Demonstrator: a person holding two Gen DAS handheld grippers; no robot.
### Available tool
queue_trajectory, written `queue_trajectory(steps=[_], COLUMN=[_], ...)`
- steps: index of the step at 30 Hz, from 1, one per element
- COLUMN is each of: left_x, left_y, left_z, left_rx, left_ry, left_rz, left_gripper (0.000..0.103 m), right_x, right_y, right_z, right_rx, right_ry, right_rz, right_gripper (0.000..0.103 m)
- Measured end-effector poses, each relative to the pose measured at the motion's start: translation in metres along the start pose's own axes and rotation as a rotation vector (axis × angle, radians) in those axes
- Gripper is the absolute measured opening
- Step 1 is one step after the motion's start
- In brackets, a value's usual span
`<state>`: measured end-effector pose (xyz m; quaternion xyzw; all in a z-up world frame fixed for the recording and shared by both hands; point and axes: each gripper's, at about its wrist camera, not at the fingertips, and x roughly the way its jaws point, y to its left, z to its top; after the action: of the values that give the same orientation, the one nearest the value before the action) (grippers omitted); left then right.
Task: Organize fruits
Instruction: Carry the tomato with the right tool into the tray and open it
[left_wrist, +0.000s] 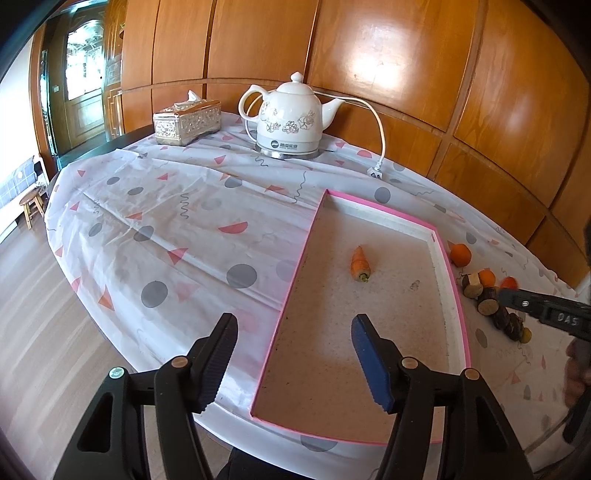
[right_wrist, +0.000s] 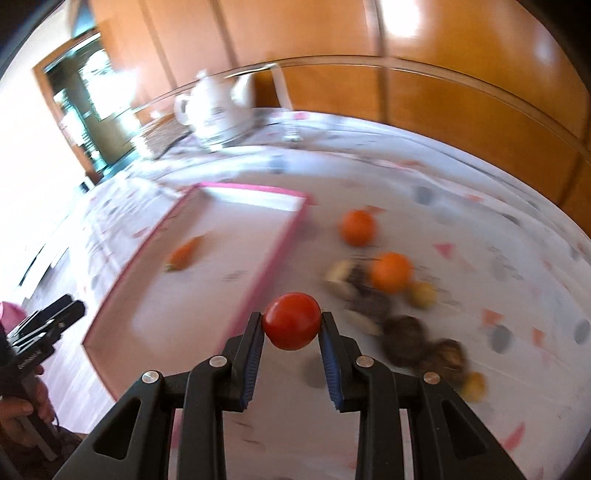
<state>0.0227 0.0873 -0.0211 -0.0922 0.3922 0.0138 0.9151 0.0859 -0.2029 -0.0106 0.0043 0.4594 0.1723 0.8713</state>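
Right-wrist view showed my right gripper (right_wrist: 291, 322) clamped on a red tomato (right_wrist: 291, 320), the pink-rimmed tray (right_wrist: 284, 236) lying ahead-left past its right edge, my left gripper (left_wrist: 295, 358) gaping empty.

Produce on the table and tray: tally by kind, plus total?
Carrot, in the pink tray: 1
Oranges, on the cloth: 2
Tomato, held in the right claw: 1
Small yellow fruits, kind unclear from blur: 2
Total: 6
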Motion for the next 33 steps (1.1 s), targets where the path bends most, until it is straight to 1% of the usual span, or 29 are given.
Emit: queue_trajectory(steps=[3, 7, 11, 20, 26, 33], left_x=[0.0, 0.001, 0.002, 0.002, 0.001, -0.001], left_y=[0.004, 0.011, 0.016, 0.029, 0.038, 0.038], left_z=[0.0, 0.0, -0.001, -0.001, -0.002, -0.001], left_rx=[-0.013, -0.038, -0.055, -0.101, -0.134, -0.134], left_ry=[-0.001, -0.002, 0.001, -0.002, -0.002, -0.008], left_rz=[0.0, 0.003, 0.008, 0.033, 0.057, 0.063], left_gripper=[0.065, 0.065, 0.065, 0.065, 0.067, 0.069], right_x=[0.014, 0.032, 0.047, 0.076, 0.085, 0.091], right_y=[0.025, 0.049, 0.06, 0.071, 0.07, 0.07], right_z=[0.004, 0.008, 0.011, 0.013, 0.014, 0.012], right_rx=[-0.043, -0.075, -0.083, -0.087, -0.076, -0.066], right_ry=[0.01, 0.028, 0.048, 0.081, 0.084, 0.086], right_rz=[0.021, 0.04, 0.044, 0.019, -0.004, -0.019], right_gripper=[0.03, 0.03, 0.03, 0.03, 0.03, 0.031])
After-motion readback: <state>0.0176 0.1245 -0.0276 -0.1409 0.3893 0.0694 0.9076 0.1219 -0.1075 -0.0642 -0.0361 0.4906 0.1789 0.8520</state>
